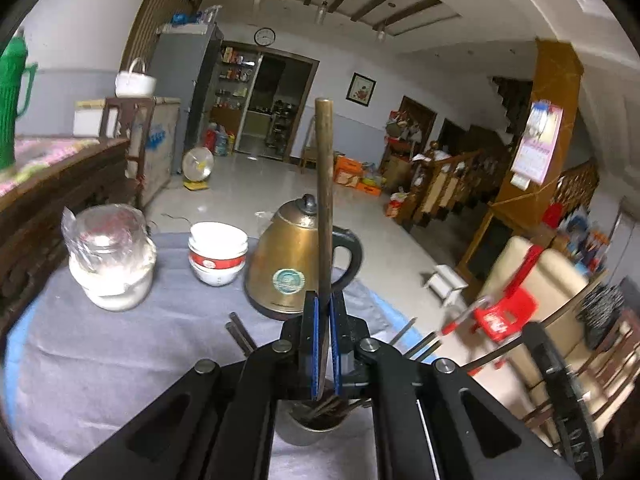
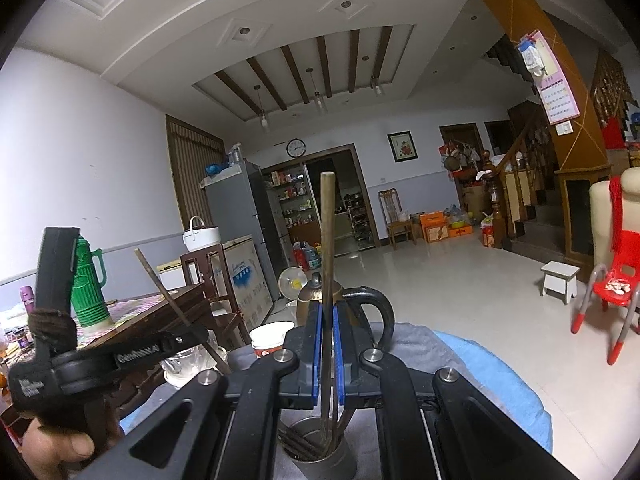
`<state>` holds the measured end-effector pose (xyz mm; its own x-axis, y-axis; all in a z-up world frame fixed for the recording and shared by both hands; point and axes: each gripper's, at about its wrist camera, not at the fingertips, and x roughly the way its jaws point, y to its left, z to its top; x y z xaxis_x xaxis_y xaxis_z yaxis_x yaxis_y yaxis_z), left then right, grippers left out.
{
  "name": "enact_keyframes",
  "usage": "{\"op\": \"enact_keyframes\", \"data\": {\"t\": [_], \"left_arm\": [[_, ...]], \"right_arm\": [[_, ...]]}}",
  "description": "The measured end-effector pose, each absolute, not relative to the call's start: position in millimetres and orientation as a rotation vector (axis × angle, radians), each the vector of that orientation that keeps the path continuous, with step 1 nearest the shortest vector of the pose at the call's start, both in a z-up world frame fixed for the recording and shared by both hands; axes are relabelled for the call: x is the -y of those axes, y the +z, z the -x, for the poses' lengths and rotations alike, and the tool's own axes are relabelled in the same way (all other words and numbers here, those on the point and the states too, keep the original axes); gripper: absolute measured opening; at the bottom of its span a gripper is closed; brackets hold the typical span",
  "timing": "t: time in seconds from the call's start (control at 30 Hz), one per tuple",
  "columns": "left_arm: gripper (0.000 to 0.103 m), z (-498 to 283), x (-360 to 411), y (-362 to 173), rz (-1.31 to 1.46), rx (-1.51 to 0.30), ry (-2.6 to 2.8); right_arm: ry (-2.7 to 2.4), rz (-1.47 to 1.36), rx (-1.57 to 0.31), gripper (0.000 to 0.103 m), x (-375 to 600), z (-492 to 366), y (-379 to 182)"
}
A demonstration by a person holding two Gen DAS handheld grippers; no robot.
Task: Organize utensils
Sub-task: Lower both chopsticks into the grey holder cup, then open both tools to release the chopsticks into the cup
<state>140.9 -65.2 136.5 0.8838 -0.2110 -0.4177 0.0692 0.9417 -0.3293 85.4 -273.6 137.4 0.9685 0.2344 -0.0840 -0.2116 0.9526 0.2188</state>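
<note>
From the left wrist view, the left gripper (image 1: pixel 324 316) is clenching one long brown wooden chopstick (image 1: pixel 325 200) upright, its lower end dipping toward the grey metal cup (image 1: pixel 308 432) directly beneath the jaws. Lowering it straight should seat it cleanly. From the right wrist view, the right gripper (image 2: pixel 328 344) is pinching its own chopstick (image 2: pixel 327 248) above that cup (image 2: pixel 316 456); the other gripper (image 2: pixel 132 350) is showing at left.

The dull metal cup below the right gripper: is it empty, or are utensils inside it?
Not empty. The dull metal cup holds several dark thin sticks, leaning against its rim.
</note>
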Motion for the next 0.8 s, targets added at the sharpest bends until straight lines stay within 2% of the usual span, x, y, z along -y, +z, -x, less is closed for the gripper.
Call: {"op": "enact_keyframes", "data": {"t": [0.8], "left_arm": [[0.005, -205.4, 85.3, 72.6, 0.236, -0.654, -0.139]], "right_arm": [[0.266, -0.132, -0.314, 0.006, 244.6, -143.6, 71.5]]}}
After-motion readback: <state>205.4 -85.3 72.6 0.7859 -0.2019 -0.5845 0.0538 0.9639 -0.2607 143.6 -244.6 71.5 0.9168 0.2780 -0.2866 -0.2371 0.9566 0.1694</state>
